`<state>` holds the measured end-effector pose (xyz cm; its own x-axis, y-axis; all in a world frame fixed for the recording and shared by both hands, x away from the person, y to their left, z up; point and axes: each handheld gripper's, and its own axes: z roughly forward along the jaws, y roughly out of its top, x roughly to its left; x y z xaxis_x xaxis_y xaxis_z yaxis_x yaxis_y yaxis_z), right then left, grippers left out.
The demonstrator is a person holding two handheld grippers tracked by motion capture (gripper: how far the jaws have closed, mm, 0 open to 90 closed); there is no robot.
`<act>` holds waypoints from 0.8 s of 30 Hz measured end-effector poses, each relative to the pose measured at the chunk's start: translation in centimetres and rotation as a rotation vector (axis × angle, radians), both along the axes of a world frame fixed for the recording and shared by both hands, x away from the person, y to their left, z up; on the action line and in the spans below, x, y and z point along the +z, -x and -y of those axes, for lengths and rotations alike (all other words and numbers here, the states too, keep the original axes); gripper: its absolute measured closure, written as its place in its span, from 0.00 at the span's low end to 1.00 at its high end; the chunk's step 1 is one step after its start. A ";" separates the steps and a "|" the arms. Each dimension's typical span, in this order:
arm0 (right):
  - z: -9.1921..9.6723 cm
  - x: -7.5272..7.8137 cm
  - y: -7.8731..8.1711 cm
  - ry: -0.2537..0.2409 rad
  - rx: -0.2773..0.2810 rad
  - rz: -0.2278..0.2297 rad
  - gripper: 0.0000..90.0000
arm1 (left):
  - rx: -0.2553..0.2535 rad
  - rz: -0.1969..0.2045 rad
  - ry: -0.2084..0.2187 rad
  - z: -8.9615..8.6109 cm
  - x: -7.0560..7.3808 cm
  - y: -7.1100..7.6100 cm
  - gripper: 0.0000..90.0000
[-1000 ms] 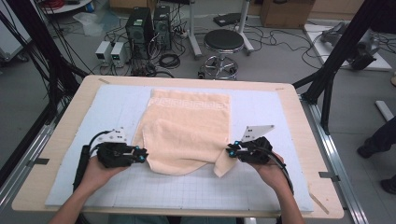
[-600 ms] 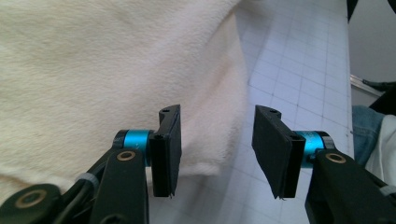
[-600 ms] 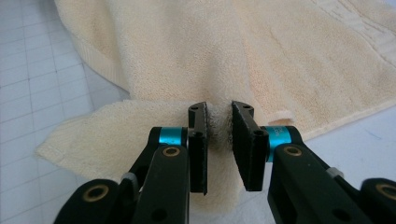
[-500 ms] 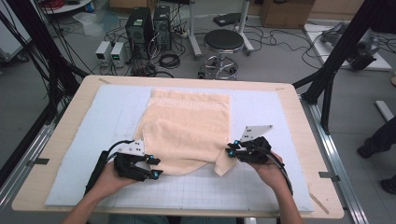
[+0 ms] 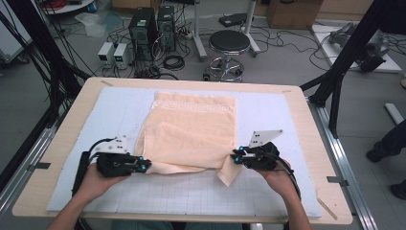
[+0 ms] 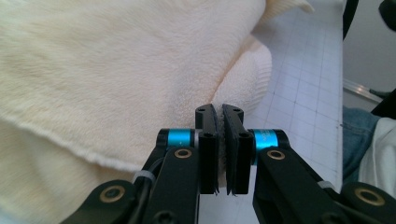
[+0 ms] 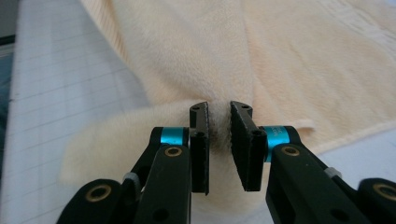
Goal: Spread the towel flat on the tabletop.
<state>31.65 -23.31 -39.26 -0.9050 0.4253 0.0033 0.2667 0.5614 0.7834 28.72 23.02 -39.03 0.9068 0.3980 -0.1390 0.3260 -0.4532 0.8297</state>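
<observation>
Even, fairly bright light falls from overhead, leaving only faint soft shadows along the near edge of the table (image 5: pixel 57 201), and the high view is soft and low in detail. In both gripper views the nearest parts blur, and the pale towel (image 6: pixel 116 70) looks slightly washed out, perhaps overexposed.

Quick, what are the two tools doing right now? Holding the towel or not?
Left tool: has just been closing; shut now, towel edge just past its tips, a grip cannot be told.
Right tool: shut on the towel.
</observation>
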 end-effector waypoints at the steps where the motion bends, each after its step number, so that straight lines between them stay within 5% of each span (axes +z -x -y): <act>1: -0.1 0.0 0.1 -0.006 0.018 -0.011 0.87 | -0.002 0.002 0.002 -0.6 0.2 0.2 0.94; 8: 0.1 -0.7 0.3 0.028 0.007 -0.034 0.81 | 0.034 -0.025 -0.026 -2.2 -1.3 0.3 0.93; 11: 0.0 -0.3 0.9 0.003 0.013 -0.006 0.77 | 0.026 -0.061 -0.021 -1.9 -1.9 0.1 0.78; 15: -0.4 0.3 2.1 -0.035 0.066 0.016 0.74 | 0.018 -0.055 -0.020 -1.6 -1.9 0.0 0.66; 21: -1.7 -0.3 2.7 0.036 0.094 0.061 0.60 | 0.037 -0.080 -0.061 -1.0 -2.8 -0.7 0.55; 24: -2.1 -0.7 2.0 0.053 0.093 0.042 0.57 | 0.046 -0.095 -0.093 -0.6 -3.4 -1.2 0.57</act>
